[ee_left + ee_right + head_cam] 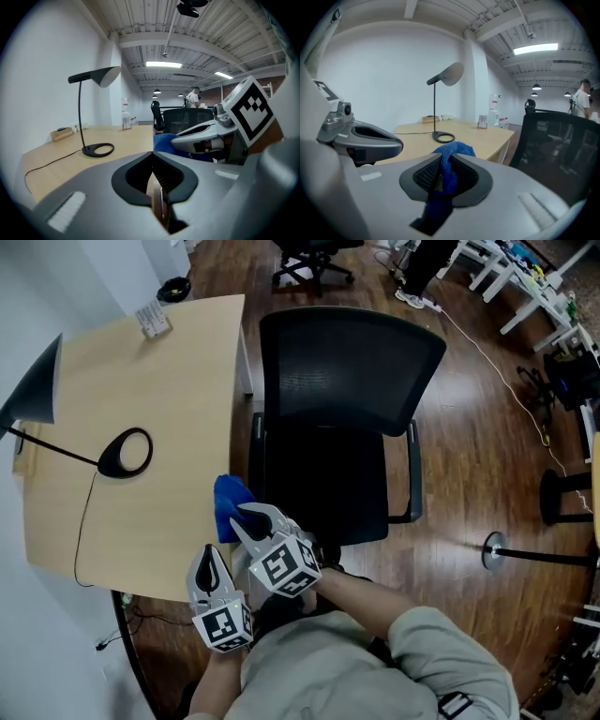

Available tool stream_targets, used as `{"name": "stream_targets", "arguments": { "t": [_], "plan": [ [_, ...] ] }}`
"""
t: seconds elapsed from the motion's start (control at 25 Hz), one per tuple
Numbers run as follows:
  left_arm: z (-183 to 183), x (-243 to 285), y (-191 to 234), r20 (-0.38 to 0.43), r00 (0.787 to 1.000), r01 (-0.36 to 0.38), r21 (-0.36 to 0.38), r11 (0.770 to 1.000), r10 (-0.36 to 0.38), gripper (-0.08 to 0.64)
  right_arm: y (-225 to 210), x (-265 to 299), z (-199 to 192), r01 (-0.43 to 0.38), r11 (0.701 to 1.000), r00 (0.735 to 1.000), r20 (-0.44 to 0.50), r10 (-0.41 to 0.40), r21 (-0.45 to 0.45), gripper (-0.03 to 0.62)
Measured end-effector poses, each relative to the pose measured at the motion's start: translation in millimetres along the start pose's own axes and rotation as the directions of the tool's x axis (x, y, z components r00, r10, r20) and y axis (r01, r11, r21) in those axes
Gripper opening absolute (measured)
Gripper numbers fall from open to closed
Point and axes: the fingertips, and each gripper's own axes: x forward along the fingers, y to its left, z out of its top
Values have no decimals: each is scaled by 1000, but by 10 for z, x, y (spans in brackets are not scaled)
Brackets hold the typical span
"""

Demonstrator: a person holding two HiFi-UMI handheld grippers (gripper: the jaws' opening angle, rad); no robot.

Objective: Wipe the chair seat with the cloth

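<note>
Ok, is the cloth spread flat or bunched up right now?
Bunched up: the blue cloth hangs crumpled between the right gripper's closed jaws, beside the chair seat, not on it.

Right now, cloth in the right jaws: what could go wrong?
The right gripper pinches only a fold of the cloth; it may slip out when dragged. The armrest stands between cloth and chair seat: possible snag. The left gripper sits close by and could get bumped.

two chairs [347, 381] [314, 261], one cloth [227, 506], one lamp [37, 390]
</note>
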Motion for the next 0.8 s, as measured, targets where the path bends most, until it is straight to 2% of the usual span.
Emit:
{"name": "stream_targets", "arguments": {
  "t": [0.2,0.48,0.64,0.8],
  "plan": [
    [86,366,-778,11,995,96,32,995,-96,5,-757,-451,-156,109,993,994,10,-110,40,51],
    [113,841,-1773,33,988,149,65,987,-151,5,-1702,-911,-634,193,977,981,-7,-193,86,51],
    [-88,1109,-2124,16,986,164,68,984,-165,5,-2017,-906,-943,203,976,979,-22,-202,75,51],
    [-493,1441,-2266,-11,986,169,70,983,-169,5,-2189,-669,-1313,209,975,978,-29,-207,75,51]
  ]
}}
